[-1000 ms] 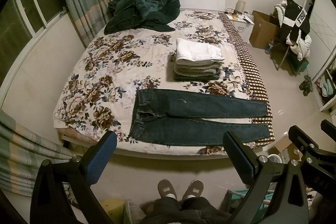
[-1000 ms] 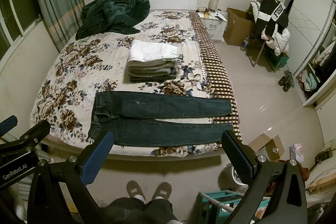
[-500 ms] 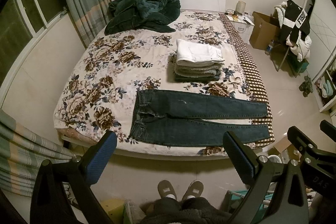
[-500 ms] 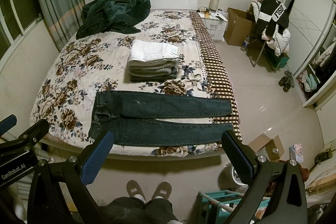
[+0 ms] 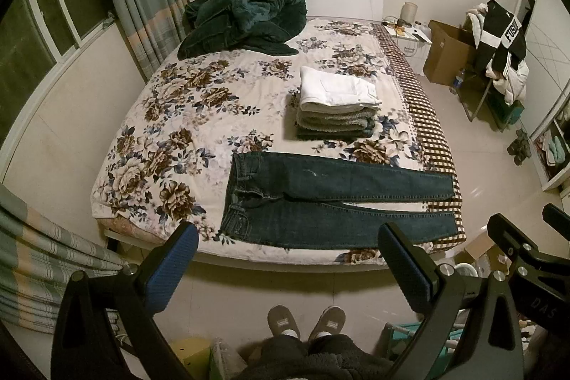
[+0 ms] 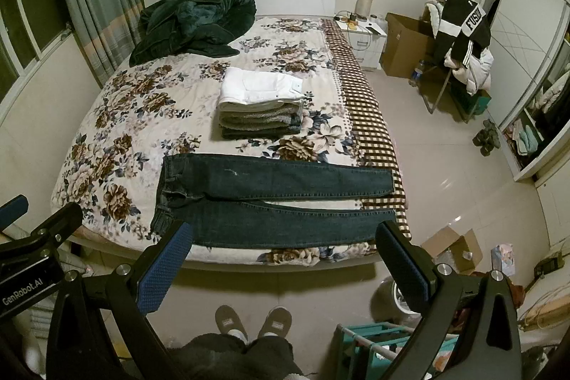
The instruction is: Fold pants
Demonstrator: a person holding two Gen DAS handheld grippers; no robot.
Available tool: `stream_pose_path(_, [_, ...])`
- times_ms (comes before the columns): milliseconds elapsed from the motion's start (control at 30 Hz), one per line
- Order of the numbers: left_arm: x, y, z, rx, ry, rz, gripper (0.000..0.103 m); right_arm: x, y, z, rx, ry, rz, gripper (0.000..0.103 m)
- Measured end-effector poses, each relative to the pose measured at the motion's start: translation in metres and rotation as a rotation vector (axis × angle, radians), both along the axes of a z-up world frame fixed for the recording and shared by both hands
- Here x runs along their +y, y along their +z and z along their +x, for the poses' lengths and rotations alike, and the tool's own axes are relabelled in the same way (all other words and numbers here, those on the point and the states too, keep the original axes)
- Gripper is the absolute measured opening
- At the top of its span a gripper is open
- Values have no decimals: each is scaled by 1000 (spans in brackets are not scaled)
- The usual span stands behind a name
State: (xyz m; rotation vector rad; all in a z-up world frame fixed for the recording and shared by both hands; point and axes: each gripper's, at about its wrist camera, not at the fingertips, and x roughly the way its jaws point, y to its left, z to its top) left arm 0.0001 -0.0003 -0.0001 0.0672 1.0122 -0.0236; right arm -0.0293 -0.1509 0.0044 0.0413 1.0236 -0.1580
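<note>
1. My left gripper (image 5: 286,267) is spread wide with nothing between its blue pads, and my right gripper (image 6: 281,266) is the same: wide apart and empty. Both hang over the floor, short of the bed's (image 5: 285,260) near edge.

2. The jeans (image 5: 331,205) lie flat on the floral cover, well ahead of both claws and below them. The waistband sits ahead and to the left of my left claw; the two legs run off to the right, their hems reaching the checked strip at the bed's right side, ahead and right of my right claw.

3. Beyond the jeans, farther out from both claws, stands a stack of folded clothes (image 6: 260,105) with a white piece on top. A dark green blanket (image 6: 192,24) is heaped at the far headboard.

4. I judge that folding has not begun: the legs lie apart and fully extended, and no fold shows.

5. The next move, as I see it, calls for bringing both claws forward and down to the near leg, the left at the waistband corner and the right at the near hem.

6. Then I would close on the denim edge only, not the cover beneath, and lift the near leg over onto the far one.
</note>
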Motion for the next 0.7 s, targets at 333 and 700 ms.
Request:
stream_pose_path(333, [0,0,0,0,-1,-1,103,5,0,1,1,1,1,103])
stream_pose_path(700, [8,5,2,-5,0,-1,103,3,0,1,-1,1,3,103])
